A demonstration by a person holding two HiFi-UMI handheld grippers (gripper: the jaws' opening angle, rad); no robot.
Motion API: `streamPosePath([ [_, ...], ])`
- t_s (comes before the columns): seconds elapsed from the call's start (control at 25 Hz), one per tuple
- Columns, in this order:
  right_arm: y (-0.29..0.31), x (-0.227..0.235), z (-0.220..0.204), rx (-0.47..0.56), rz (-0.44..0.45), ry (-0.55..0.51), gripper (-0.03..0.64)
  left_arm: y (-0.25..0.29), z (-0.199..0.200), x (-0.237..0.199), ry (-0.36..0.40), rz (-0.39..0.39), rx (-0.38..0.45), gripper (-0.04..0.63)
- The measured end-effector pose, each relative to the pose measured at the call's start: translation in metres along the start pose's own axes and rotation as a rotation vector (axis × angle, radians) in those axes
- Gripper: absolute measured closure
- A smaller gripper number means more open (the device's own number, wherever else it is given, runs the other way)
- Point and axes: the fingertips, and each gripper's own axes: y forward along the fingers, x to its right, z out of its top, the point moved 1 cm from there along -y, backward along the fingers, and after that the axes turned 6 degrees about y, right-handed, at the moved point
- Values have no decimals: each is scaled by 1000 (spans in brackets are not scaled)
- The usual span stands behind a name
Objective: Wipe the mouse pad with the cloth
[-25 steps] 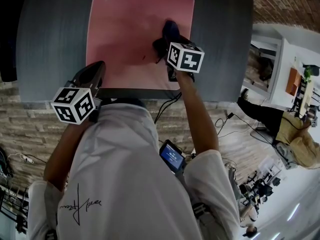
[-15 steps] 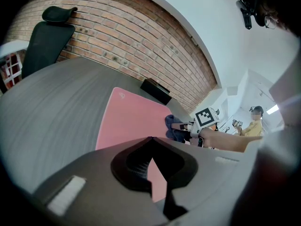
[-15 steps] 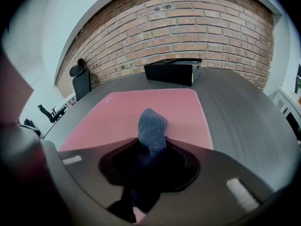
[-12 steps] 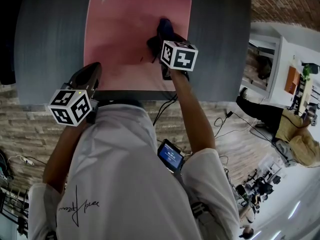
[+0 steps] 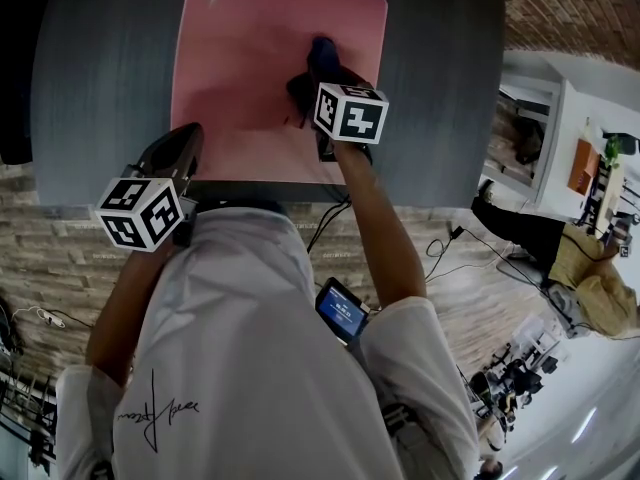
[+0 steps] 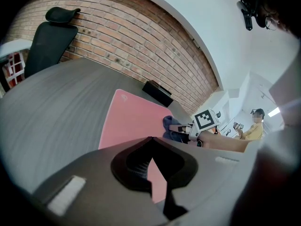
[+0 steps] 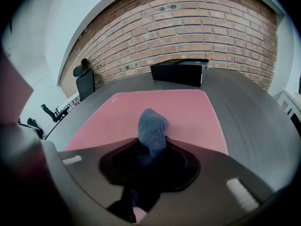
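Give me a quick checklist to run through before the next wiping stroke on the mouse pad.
1. Cloth clamped in the right gripper jaws: ok.
2. Cloth over the mouse pad: ok.
3. Cloth pressing firmly on the pad: cannot tell.
4. Left gripper shut, empty, at the pad's near left corner, out of the cloth's way: ok.
5. Black box off the pad, beyond its far edge: ok.
6. Pad pinned against sliding: cannot tell.

We see the right gripper (image 7: 149, 171) clamped on a blue-grey cloth (image 7: 152, 132) at frame centre, pink mouse pad (image 7: 188, 112) beyond, black box (image 7: 180, 71) upper centre.
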Motion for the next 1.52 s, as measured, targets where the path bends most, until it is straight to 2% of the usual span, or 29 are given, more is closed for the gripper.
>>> streamPosePath([
  [0.92, -31, -22, 1, 35, 84, -30, 509, 1, 27, 13, -4, -12, 81, 581],
  [1.28, -57, -24, 1, 59, 130, -49, 515, 9, 30, 30, 21, -27, 87, 581],
  [1.52, -87, -46, 5, 92, 182, -87, 518, 12, 39, 42, 50, -38, 101, 581],
])
